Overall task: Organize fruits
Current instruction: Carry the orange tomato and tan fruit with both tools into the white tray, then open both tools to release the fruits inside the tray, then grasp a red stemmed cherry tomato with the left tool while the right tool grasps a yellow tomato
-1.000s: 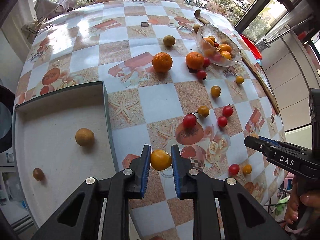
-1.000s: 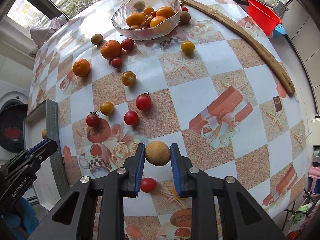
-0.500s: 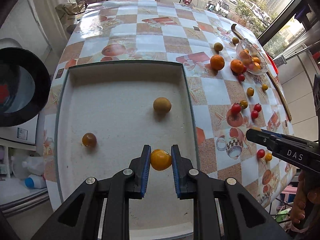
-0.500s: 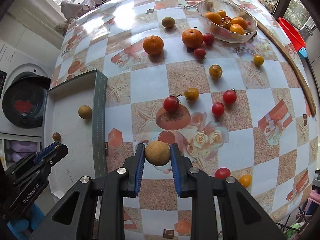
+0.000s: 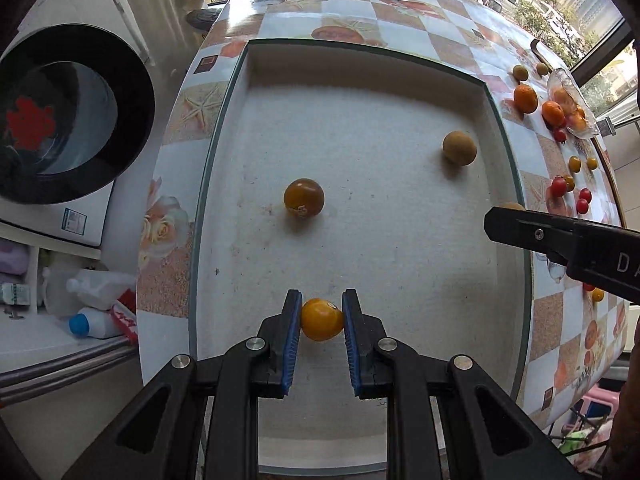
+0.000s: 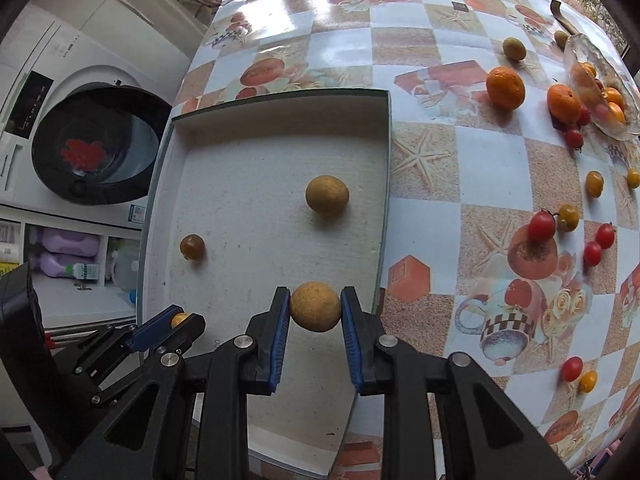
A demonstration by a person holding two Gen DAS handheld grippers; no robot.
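Observation:
My left gripper [image 5: 321,320] is shut on a yellow tomato [image 5: 321,319] and holds it over the near part of the white tray [image 5: 360,64]. My right gripper [image 6: 315,307] is shut on a tan round fruit [image 6: 315,306] over the tray's near right part [image 6: 280,112]. In the tray lie a tan round fruit [image 5: 459,147], also in the right wrist view [image 6: 327,195], and a brownish-orange tomato [image 5: 303,197], also in the right wrist view [image 6: 192,246]. The right gripper's finger shows at the right of the left wrist view [image 5: 560,236].
Loose oranges [image 6: 505,87], red tomatoes [image 6: 541,225] and yellow tomatoes [image 6: 594,183] lie on the patterned tablecloth right of the tray. A glass bowl [image 6: 600,84] with fruit stands at the far right. A washing machine [image 6: 96,144] and bottles [image 5: 88,320] are beyond the table's left edge.
Both grippers have moved left with their fruit. The left gripper is further over the tray; the right gripper has come from over the tablecloth to over the tray's near right part.

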